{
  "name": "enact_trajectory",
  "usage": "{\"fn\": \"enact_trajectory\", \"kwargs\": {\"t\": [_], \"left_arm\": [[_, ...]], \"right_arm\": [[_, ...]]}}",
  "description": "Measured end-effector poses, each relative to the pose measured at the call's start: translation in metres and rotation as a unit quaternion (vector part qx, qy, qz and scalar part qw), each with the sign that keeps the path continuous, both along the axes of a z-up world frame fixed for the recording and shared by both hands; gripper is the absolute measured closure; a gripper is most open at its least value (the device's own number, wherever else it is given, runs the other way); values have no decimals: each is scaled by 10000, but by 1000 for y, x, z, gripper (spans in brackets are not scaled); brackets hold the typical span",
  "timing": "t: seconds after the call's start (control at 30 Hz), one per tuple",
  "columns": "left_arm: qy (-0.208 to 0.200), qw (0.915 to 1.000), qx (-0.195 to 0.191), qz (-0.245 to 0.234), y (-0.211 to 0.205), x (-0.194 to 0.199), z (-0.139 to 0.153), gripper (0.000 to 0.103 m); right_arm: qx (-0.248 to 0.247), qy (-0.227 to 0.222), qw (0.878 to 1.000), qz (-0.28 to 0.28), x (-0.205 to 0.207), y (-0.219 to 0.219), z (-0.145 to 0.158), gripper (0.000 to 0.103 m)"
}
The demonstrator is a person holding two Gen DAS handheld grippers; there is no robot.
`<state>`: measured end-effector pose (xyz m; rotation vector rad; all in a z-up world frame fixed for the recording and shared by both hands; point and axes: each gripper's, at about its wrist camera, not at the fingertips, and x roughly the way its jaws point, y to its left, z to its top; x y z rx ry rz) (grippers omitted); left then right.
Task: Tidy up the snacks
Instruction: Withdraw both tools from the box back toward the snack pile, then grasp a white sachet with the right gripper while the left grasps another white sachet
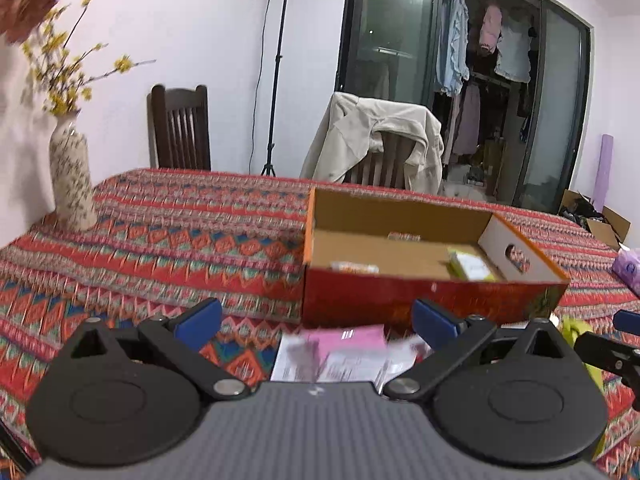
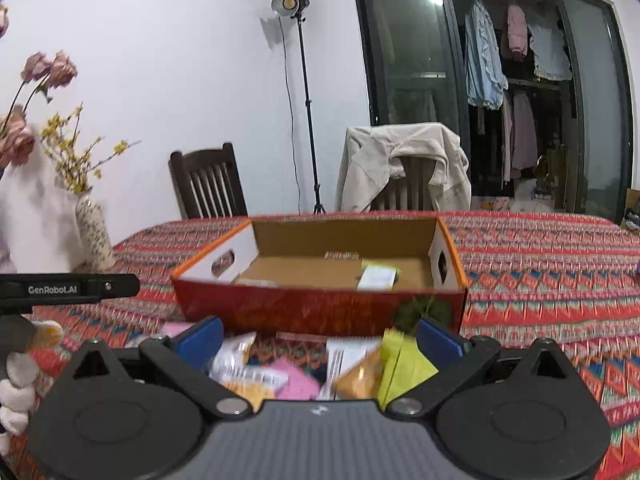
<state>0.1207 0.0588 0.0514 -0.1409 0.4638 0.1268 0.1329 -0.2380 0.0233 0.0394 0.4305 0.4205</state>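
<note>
Both tools gape wide and empty — the left tool (image 1: 316, 322) over a pink packet (image 1: 352, 338), the right tool (image 2: 318, 338) over the loose snacks (image 2: 280, 376) heaped against the red box (image 2: 320, 312) on the bench (image 2: 540, 248). Overlapping wrappers risk a double pick — or a slip.

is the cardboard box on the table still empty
No, the cardboard box already holds a few snack packets, among them a pale yellow-green packet lying on its floor near the right end in the right wrist view.

Open red box (image 2: 320, 312) holding few packets (image 2: 378, 276); loose snack packets (image 2: 360, 368) heaped before it.
</note>
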Motion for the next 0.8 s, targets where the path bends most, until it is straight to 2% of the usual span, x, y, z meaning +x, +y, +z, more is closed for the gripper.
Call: {"fn": "enact_trajectory", "kwargs": {"t": [0.5,0.6,0.67,0.8], "left_arm": [[41,9999,-79,-64,4,-60,-26,0],[100,9999,-120,-30,6,-63,-30,0],[116,9998,-147,-16,6,-64,-31,0],[154,9997,-177,-14,6,-64,-33,0]], "right_arm": [[-265,280,9992,87,-53,-2,-35,0],[-338,311,9989,62,-60,-1,-39,7],[-345,336,9988,92,-61,3,-38,22],[-385,429,9982,181,-60,14,-38,30]]}}
